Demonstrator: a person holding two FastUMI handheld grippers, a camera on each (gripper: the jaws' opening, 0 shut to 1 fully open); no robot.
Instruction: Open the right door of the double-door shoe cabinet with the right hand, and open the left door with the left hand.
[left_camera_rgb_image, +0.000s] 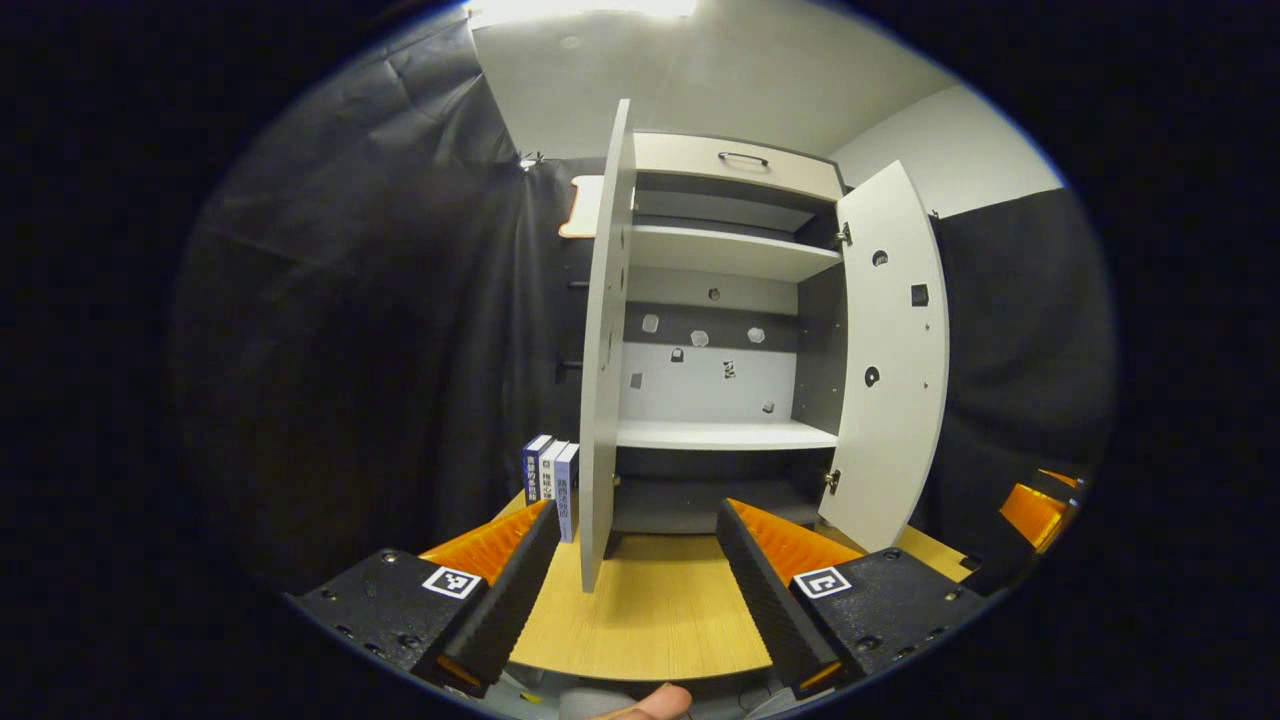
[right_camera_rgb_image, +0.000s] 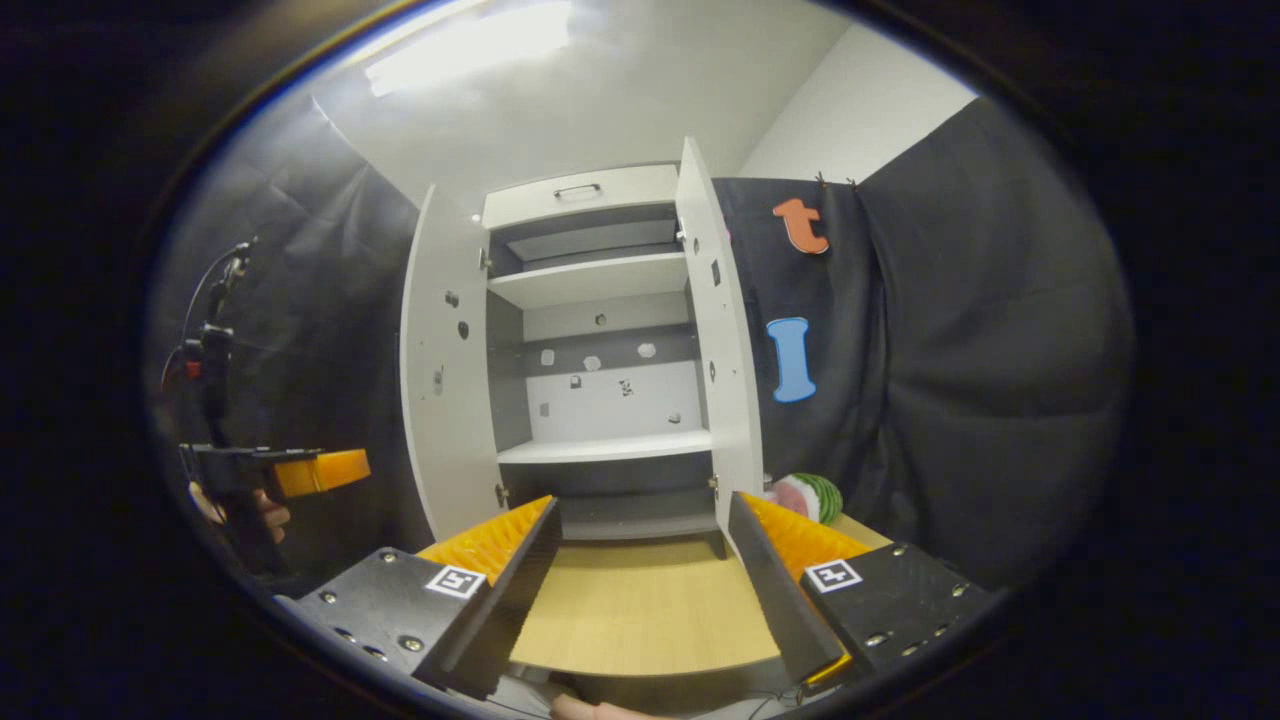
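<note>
Cabinet (left_camera_rgb_image: 725, 300) stands on the desk (left_camera_rgb_image: 650, 610) ahead of both tongs, its left door (left_camera_rgb_image: 605, 350) and right door (left_camera_rgb_image: 893, 360) swung open. Left tongs (left_camera_rgb_image: 640, 570) are spread wide, holding nothing, near the left door's edge. Right tongs (right_camera_rgb_image: 645, 570) gape wide, empty, apart from the cabinet.

Your left tool (left_camera_rgb_image: 636, 570) has two black ribbed fingers (left_camera_rgb_image: 515, 590) backed in orange, on black screwed blocks, each bearing a square black-and-white marker. Your right tool (right_camera_rgb_image: 645, 575) is built the same: orange-backed fingers (right_camera_rgb_image: 770, 585), silver screws and a marker on each block.
</note>
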